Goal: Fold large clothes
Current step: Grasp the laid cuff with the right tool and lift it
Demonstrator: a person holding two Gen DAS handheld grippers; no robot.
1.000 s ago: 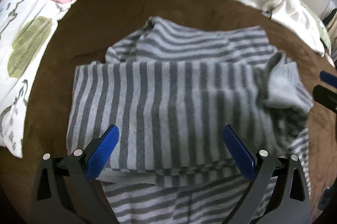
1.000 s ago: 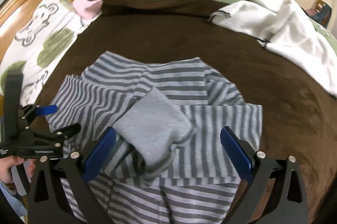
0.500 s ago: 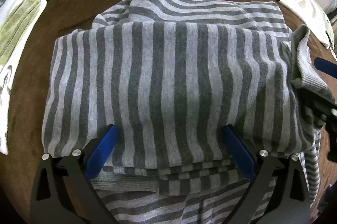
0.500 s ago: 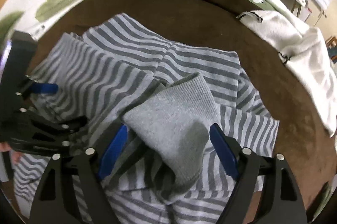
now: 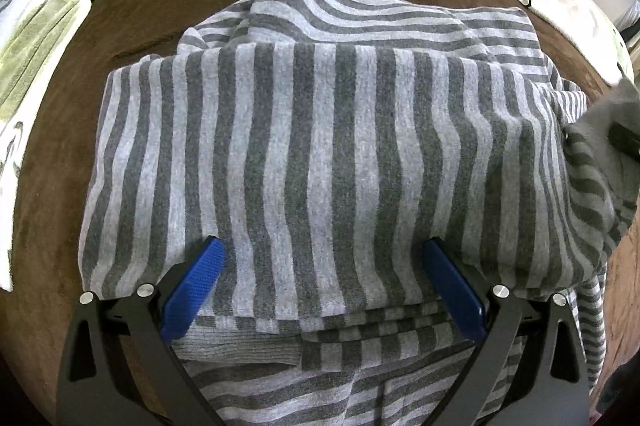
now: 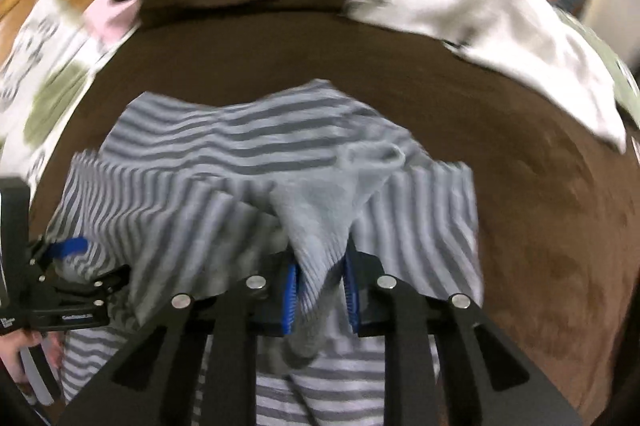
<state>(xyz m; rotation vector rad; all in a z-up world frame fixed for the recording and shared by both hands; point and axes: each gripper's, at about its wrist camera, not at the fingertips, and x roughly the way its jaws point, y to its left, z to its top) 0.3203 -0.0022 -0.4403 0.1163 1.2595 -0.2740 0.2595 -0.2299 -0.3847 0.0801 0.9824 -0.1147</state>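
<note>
The grey striped sweater (image 5: pixel 320 153) is lying partly folded in the middle of the brown bedspread (image 5: pixel 56 161), its body doubled into a rough block with several layers stacked at the near edge, so the fold looks well along but not finished: the plain grey cuff (image 6: pixel 324 209) of a sleeve is sitting loose across the right side, and the far part is bunching up in a hump. The right gripper (image 6: pixel 320 298) has just been closing and is now pinching that cuff between its blue pads, fabric bulging out above and below them. The left gripper (image 5: pixel 320 286) is standing spread wide over the near left edge of the block, its pads straddling the cloth without squeezing it. The sleeve probably needs laying flat before a final fold. Bare bedspread is running open on the right and far sides; a white blanket (image 6: pixel 500 21) is crowding the far right, a printed pillow (image 5: pixel 36 37) the left, both apart from the sweater.
</note>
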